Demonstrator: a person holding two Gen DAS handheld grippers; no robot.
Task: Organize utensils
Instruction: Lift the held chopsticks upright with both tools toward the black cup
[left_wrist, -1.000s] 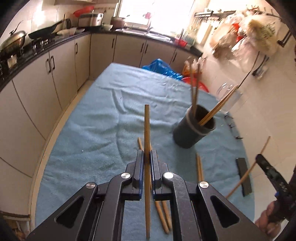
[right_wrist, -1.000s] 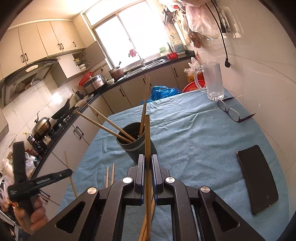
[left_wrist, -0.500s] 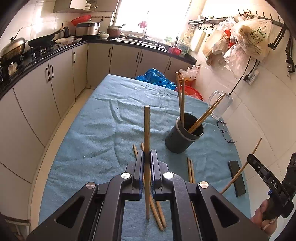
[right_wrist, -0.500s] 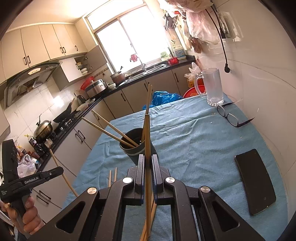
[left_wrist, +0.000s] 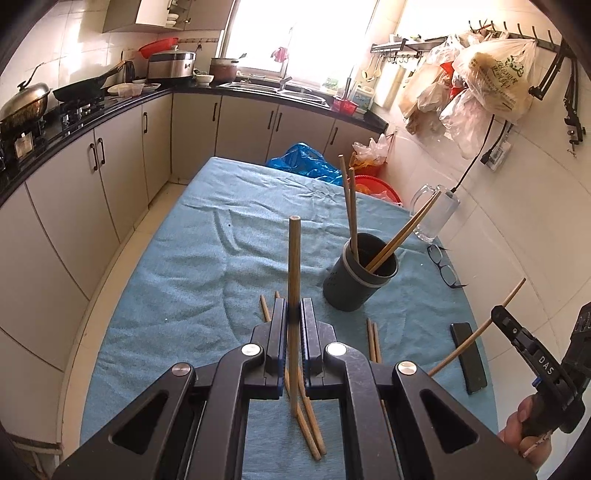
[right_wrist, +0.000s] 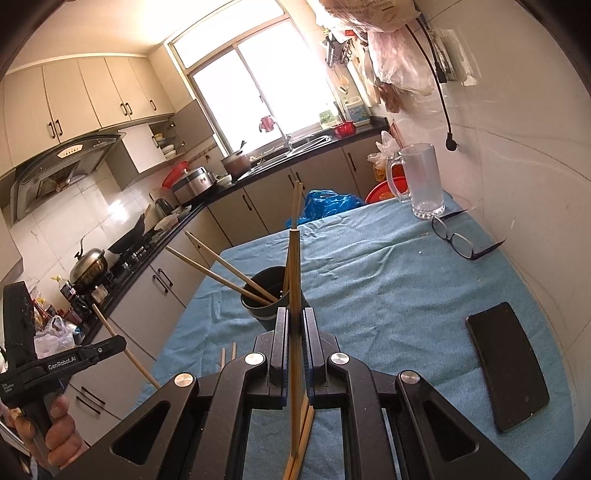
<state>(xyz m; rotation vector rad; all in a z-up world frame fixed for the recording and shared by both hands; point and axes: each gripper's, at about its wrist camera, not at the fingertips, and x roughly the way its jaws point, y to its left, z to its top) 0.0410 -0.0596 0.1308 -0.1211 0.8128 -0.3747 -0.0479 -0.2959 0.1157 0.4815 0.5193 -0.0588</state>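
My left gripper (left_wrist: 293, 314) is shut on a wooden chopstick (left_wrist: 294, 266) held upright above the blue table cloth (left_wrist: 192, 280). My right gripper (right_wrist: 294, 321) is shut on another chopstick (right_wrist: 294, 269), also upright. A dark utensil cup (left_wrist: 360, 277) with several chopsticks stands ahead and to the right in the left wrist view; it also shows in the right wrist view (right_wrist: 264, 291) just behind the held stick. Loose chopsticks (left_wrist: 372, 339) lie on the cloth near the cup and under the left gripper (left_wrist: 312, 424). The right gripper shows at the right edge (left_wrist: 517, 332), the left at the left edge (right_wrist: 74, 358).
A black phone (right_wrist: 508, 369) lies on the cloth to the right, with glasses (right_wrist: 456, 240) and a glass mug (right_wrist: 421, 181) beyond it by the white wall. Kitchen cabinets (left_wrist: 92, 166) and a counter run along the left. A blue bag (left_wrist: 303, 164) lies past the table's far end.
Both grippers have risen and pulled back from the cup with their chopsticks still held; the cup and table look smaller and farther away.
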